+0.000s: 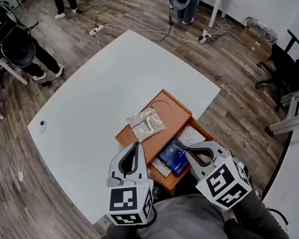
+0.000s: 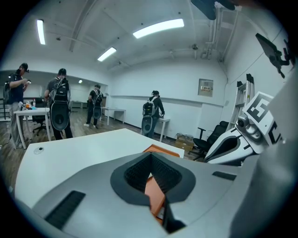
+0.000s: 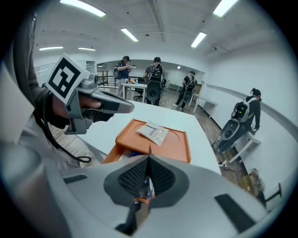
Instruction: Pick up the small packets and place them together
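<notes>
The pale packet (image 1: 146,124), judged light and limp, is best pinched at an edge; fingers of the left gripper (image 1: 138,145) and right gripper (image 1: 184,149) are shut, empty.

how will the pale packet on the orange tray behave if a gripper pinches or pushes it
The pale packet looks thin and wrinkled, so probably floppy and light; it would likely sag from a pinched edge. Lying flat on the orange tray, it should slide rather than roll if pushed.
</notes>
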Action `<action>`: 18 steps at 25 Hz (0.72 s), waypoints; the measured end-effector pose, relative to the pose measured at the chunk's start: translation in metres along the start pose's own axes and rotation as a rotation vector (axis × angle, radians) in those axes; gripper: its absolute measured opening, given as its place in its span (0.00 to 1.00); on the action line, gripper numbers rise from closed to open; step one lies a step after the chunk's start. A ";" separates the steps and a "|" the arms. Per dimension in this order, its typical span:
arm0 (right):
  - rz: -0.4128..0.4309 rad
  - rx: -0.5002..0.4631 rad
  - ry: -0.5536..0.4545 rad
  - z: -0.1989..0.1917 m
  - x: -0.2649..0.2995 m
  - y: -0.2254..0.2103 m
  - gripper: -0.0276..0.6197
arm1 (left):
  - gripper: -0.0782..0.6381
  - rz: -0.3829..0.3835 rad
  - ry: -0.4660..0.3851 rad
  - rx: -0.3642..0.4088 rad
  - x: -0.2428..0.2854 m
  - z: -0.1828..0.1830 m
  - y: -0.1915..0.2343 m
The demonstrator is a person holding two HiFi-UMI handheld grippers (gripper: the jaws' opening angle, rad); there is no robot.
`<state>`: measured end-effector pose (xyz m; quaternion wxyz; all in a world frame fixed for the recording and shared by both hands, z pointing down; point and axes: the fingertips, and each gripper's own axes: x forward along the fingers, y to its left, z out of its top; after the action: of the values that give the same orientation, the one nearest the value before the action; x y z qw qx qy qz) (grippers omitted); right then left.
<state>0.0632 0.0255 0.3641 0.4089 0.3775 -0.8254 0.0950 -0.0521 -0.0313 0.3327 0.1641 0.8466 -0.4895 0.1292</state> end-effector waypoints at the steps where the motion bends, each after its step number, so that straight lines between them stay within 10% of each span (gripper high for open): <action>1: -0.006 -0.003 -0.007 0.003 -0.003 -0.003 0.05 | 0.10 -0.001 -0.006 0.001 0.000 0.003 0.000; 18: -0.044 -0.056 -0.102 0.067 0.012 -0.084 0.05 | 0.10 0.113 -0.020 -0.030 0.017 0.028 0.029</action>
<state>0.0769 -0.0706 0.3173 0.3785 0.3884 -0.8391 0.0435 -0.0673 -0.0692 0.3180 0.1641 0.8163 -0.5401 0.1223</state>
